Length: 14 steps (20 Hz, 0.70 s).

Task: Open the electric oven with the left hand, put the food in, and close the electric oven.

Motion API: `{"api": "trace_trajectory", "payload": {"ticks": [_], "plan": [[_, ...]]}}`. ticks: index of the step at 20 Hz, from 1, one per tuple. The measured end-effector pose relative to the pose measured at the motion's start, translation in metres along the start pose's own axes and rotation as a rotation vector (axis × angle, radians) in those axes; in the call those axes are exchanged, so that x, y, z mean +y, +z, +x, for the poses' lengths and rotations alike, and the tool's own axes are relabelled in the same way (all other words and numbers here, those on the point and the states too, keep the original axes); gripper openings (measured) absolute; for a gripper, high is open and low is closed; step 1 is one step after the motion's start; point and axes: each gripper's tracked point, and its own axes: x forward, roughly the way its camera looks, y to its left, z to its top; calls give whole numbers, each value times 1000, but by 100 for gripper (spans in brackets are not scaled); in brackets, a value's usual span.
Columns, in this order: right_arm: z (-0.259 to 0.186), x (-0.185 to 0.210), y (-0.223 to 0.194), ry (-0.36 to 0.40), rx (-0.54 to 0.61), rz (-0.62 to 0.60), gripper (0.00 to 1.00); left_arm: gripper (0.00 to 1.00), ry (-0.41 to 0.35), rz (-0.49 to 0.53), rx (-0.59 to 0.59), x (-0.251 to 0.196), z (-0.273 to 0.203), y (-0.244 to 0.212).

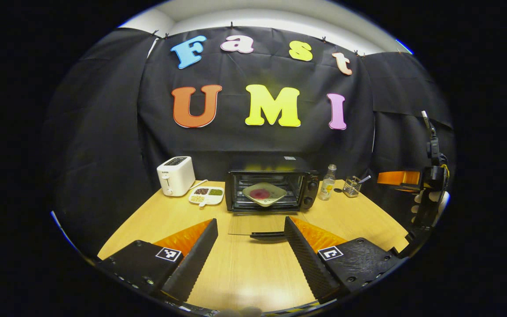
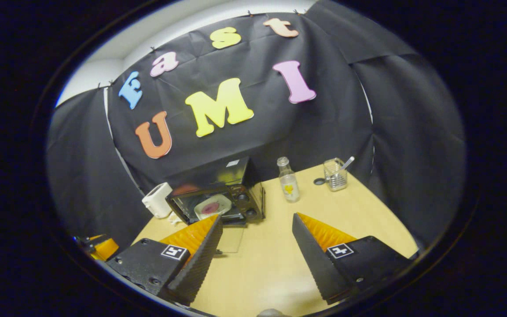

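Note:
The black electric oven (image 1: 271,189) stands at the back of the wooden table with its glass door (image 1: 258,224) folded down flat. On the rack inside sits a pale plate with reddish food (image 1: 264,193). My left gripper (image 1: 250,221) is open just in front of the door, whose dark handle (image 1: 267,234) lies between the fingers, close to the right-hand one. My right gripper (image 2: 257,219) is open and holds nothing, farther back and to the right of the oven (image 2: 218,198). The plate (image 2: 211,207) also shows there. A hand holds the right gripper (image 1: 429,193) at the far right.
A white toaster (image 1: 175,175) and a divided snack dish (image 1: 206,195) stand left of the oven. A small bottle (image 1: 328,182) and a glass holder with utensils (image 1: 351,186) stand on its right. Black cloth walls close in the table (image 1: 244,273).

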Motion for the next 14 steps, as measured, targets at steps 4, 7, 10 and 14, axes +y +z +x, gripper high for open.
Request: {"api": "trace_trajectory", "payload": {"ticks": [4, 7, 10, 14], "plan": [[-61, -41, 14, 37, -6, -101, 100, 97, 58, -16, 23, -30, -1, -8], [-91, -62, 25, 58, -31, -152, 100, 96, 99, -4, 47, -46, -3, -21], [-108, -76, 32, 56, -51, -180, 100, 96, 119, 26, 78, -54, 3, -39], [-113, -89, 36, 22, -49, -194, 100, 97, 89, 33, 144, -70, 34, -77]]}}
